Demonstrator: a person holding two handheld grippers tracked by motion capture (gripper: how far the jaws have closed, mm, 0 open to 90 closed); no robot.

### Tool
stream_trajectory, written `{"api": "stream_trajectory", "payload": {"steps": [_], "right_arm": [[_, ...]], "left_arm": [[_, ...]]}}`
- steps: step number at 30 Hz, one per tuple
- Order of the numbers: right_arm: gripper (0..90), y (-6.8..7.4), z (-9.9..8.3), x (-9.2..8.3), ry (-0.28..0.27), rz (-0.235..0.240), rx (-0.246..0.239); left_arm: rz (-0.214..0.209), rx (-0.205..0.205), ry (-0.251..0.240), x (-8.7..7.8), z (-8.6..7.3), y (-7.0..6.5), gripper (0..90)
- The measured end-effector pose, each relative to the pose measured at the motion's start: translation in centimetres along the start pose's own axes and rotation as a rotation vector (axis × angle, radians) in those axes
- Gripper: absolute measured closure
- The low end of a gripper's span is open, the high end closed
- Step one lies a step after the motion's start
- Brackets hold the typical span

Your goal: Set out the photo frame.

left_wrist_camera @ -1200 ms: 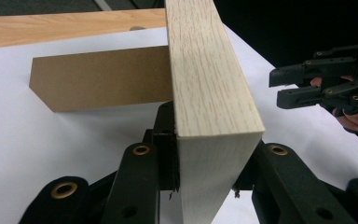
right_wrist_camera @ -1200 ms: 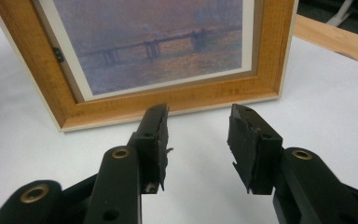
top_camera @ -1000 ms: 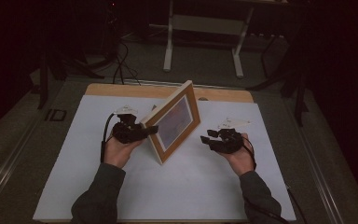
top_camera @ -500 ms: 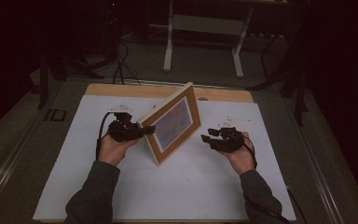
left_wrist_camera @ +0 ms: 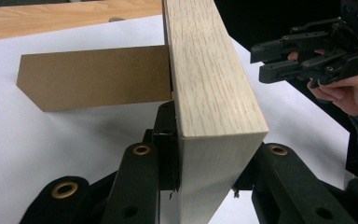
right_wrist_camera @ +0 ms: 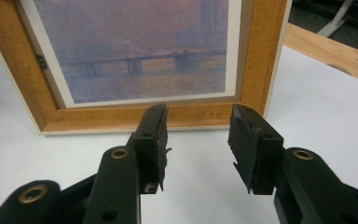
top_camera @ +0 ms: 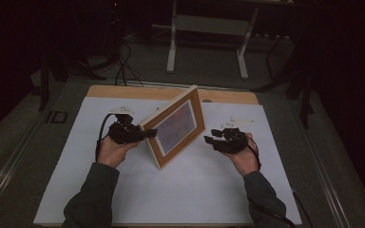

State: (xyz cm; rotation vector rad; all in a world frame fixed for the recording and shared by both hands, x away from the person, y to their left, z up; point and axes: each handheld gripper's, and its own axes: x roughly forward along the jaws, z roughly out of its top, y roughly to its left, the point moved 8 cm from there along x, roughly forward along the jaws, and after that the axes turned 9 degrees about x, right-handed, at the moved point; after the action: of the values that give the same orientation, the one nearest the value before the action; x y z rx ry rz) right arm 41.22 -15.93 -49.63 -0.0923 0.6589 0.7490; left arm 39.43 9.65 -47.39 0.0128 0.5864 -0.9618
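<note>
Wooden picture frame with purple bridge print barely shifted on bench; left gripper still clamps its edge, right gripper open, empty, waiting near.

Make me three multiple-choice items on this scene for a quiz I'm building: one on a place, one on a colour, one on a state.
1. Where does the frame stand?
A. on the white sheet
B. on the floor
C. on a shelf

2. What colour is the flap behind the frame?
A. blue
B. brown
C. white

3. What is the right gripper doing?
A. clamping the frame
C. holding a cable
B. open, holding nothing

Answers:
1 A, its lower edge rests on the sheet.
2 B, the left gripper view shows brown board.
3 B, its jaws stand apart short of the frame, while the left gripper clamps the frame's edge.
</note>
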Motion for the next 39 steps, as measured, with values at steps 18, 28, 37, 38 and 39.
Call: {"api": "stream_trajectory", "payload": {"steps": [18, 28, 37, 38, 39], "right_arm": [[53.6, -0.5, 1.2, 0.3, -0.016, -0.023, 0.004], [51.8, -0.8, 1.8, 0.5, -0.008, -0.031, 0.002], [49.3, -1.1, 2.7, 0.7, -0.009, -0.038, 0.004], [49.3, -1.1, 2.7, 0.7, -0.009, -0.038, 0.004], [49.1, -1.1, 2.8, 0.7, -0.008, -0.039, 0.006]], "left_arm": [[-0.039, 0.01, 0.005, -0.3, -0.2, 0.1, 70.7], [-0.053, 0.022, 0.011, -0.3, -0.2, 0.1, 70.5], [-0.069, 0.035, 0.009, -0.3, -0.2, -0.1, 70.5], [-0.069, 0.035, 0.009, -0.3, -0.2, -0.1, 70.5], [-0.071, 0.037, 0.009, -0.3, -0.2, -0.1, 70.5]]}}
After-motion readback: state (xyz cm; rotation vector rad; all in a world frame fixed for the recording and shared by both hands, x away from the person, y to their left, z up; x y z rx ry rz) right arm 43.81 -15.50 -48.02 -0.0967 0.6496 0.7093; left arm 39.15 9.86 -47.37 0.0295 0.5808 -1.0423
